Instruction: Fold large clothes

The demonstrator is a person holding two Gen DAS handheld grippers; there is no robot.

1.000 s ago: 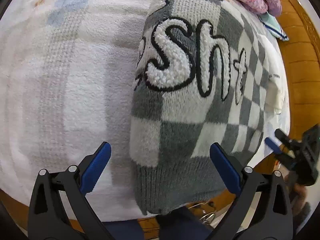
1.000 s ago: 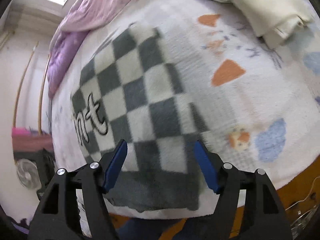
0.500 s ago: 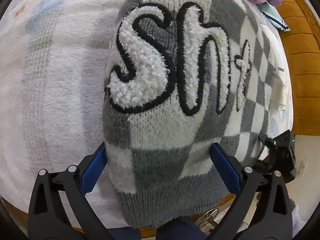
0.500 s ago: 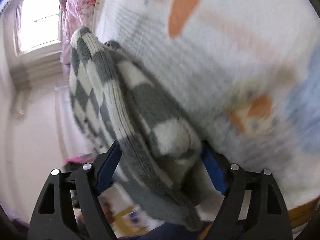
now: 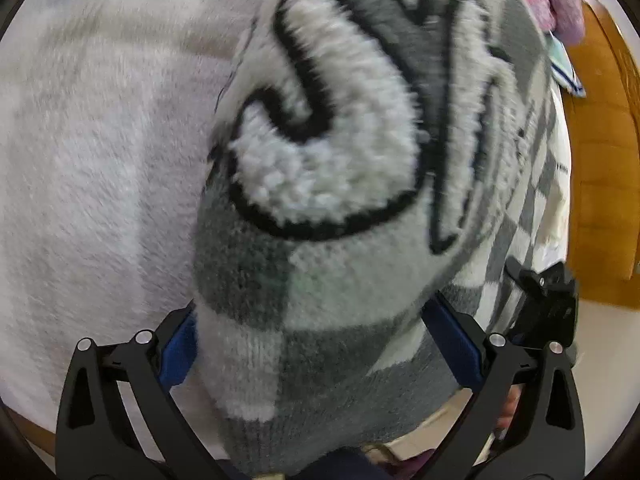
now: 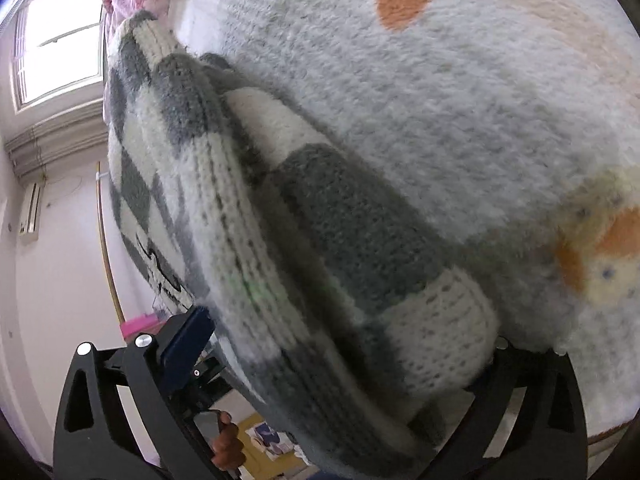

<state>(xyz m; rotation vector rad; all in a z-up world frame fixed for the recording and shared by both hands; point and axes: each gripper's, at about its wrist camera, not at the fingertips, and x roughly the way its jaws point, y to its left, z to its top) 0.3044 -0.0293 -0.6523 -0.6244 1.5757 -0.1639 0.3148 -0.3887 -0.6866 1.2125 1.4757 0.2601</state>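
A grey and white checkered knit sweater [image 5: 332, 288] with fluffy white letters outlined in black lies folded on a white fleece blanket [image 5: 92, 184]. My left gripper [image 5: 316, 348] stands open with the sweater's near hem bulging between its blue pads. In the right wrist view the sweater's [image 6: 320, 240] stacked layers fill the space between the pads of my right gripper [image 6: 340, 356], which is also open around the hem; its right pad is hidden by the knit. The right gripper [image 5: 544, 304] shows at the sweater's right edge in the left wrist view.
The fleece blanket [image 6: 460, 100] has orange and yellow patches. Pink bedding [image 5: 556, 4] lies at the far end. A wooden bed frame [image 5: 604, 168] runs along the right. A window [image 6: 56, 44] and a pale wall stand to the left in the right wrist view.
Both grippers have pushed further onto the sweater's near hem, which now fills the gap between the pads. The sweater looms larger in both views.
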